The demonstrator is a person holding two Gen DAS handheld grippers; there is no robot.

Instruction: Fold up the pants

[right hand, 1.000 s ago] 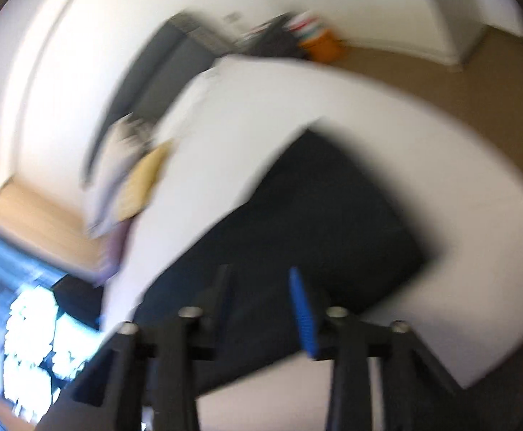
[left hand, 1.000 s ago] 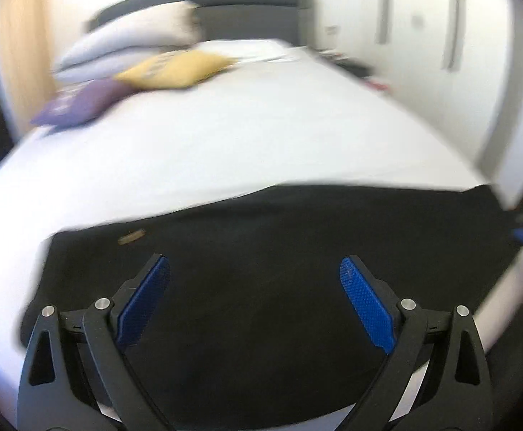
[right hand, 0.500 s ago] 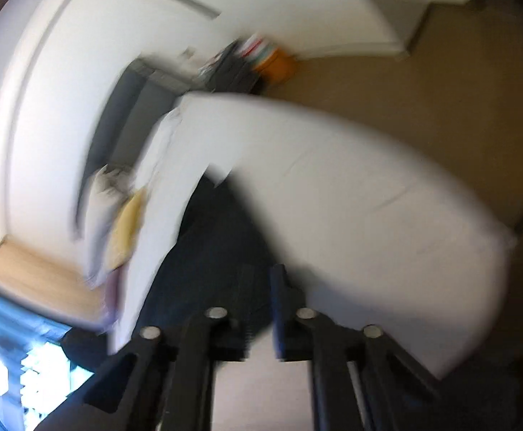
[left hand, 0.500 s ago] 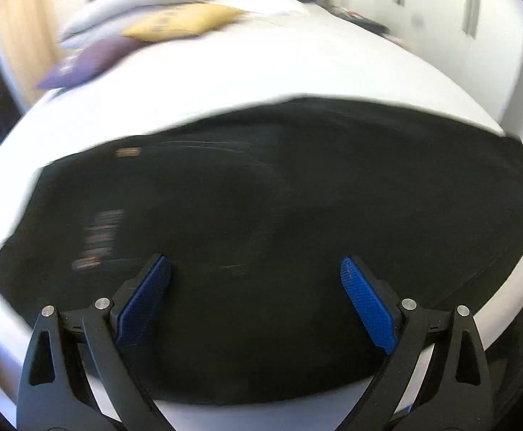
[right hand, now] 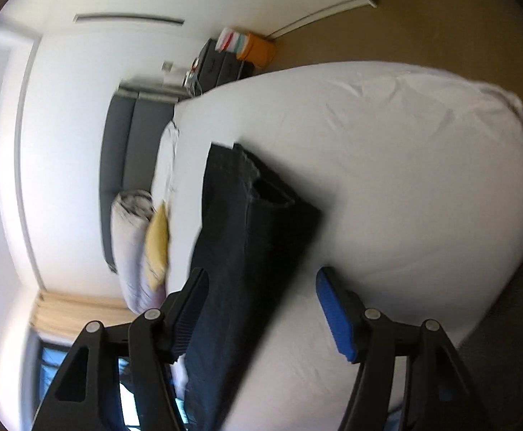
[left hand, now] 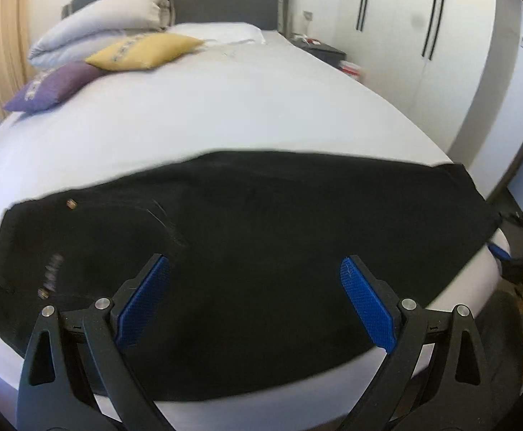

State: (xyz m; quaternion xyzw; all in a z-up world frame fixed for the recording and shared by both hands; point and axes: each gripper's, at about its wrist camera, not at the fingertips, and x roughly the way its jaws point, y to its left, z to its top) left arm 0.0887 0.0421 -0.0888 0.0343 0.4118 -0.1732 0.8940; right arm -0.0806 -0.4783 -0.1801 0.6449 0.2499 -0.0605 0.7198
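Observation:
Black pants (left hand: pixel 261 251) lie flat across the near end of a white bed (left hand: pixel 225 115), waistband to the left, leg hems to the right. My left gripper (left hand: pixel 254 287) is open and empty, hovering over the pants' near edge. In the right wrist view the pants (right hand: pixel 239 244) run away from me, with the leg hems (right hand: pixel 261 183) at the far end. My right gripper (right hand: pixel 261 294) is open and empty over the hem end. The right gripper also shows at the right edge of the left wrist view (left hand: pixel 512 258).
Grey pillows (left hand: pixel 103 21), a yellow cushion (left hand: pixel 146 50) and a purple cushion (left hand: pixel 49 86) lie at the head of the bed by a dark headboard (left hand: pixel 225 0). A nightstand (left hand: pixel 318 50) and wardrobe doors (left hand: pixel 423 36) stand on the right. Brown floor (right hand: pixel 440 36) lies beyond the bed's edge.
My right gripper has opened from nearly shut and now faces the leg hems. My left gripper stayed open and tilted back up, so the bed's head is in view again.

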